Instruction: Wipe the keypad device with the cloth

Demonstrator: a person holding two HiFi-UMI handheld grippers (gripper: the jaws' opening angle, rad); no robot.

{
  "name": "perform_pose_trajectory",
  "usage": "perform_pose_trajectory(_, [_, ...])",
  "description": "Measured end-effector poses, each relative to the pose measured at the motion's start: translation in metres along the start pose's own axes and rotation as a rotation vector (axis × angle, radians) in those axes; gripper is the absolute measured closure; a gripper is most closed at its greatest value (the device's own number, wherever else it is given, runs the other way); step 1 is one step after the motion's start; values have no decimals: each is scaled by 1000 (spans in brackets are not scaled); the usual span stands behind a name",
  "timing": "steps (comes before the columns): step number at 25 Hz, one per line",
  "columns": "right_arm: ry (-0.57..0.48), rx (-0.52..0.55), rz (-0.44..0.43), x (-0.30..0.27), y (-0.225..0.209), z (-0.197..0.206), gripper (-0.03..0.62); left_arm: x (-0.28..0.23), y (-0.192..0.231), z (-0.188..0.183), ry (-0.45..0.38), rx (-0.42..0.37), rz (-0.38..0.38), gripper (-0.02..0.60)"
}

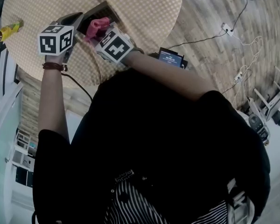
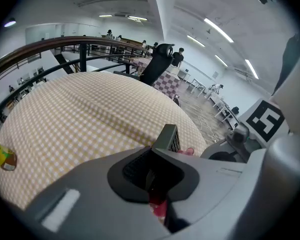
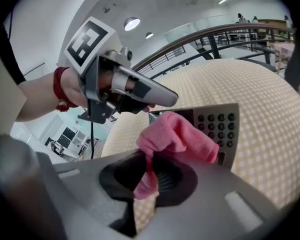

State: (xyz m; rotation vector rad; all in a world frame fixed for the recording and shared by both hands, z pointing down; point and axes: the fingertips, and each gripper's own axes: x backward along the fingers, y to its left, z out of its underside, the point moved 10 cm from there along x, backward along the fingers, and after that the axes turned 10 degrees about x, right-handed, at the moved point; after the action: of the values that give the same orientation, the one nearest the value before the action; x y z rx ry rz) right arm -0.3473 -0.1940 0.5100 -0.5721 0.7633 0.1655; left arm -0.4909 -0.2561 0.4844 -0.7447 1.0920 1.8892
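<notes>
Wiping step: the left hand-held gripper [image 2: 152,179] clamped the keypad device [image 3: 224,131] near the edge of the surface [image 2: 80,119]. The right hand-held gripper [image 3: 150,171] pinched the cloth [image 3: 177,136], which next probably needed sweeping over the keys.

Right gripper [image 3: 151,176] pinches a pink cloth [image 3: 176,136] draped over the grey keypad device [image 3: 222,126] on the checked bench [image 3: 275,149].

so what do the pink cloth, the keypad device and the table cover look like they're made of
The cloth: soft, fuzzy fabric, probably microfibre; matte pink, bunched in limp folds. The keypad device: hard grey plastic, judging by its flat, dull face; the dark round buttons are perhaps rubber. The table cover: seemingly woven textile, in a matte beige-and-white check.
</notes>
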Motion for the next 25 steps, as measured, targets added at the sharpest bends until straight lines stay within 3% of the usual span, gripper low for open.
perform_pose_trajectory(6, [-23,28,42,-16,-13,-21,548,-2,2,7,-40,54,-15,578])
perform_pose_trajectory(14, [-104,-50,83,-19,-3,-33,548,0,-1,6,-41,52,-9,578])
perform_pose_trajectory(20, [-63,-162,14,-34,-17,-6,548,-2,0,9,-68,54,-18,578])
perform_pose_trajectory(25, [45,-236,-29,-45,-21,28,548,1,-2,13,-94,64,-22,580])
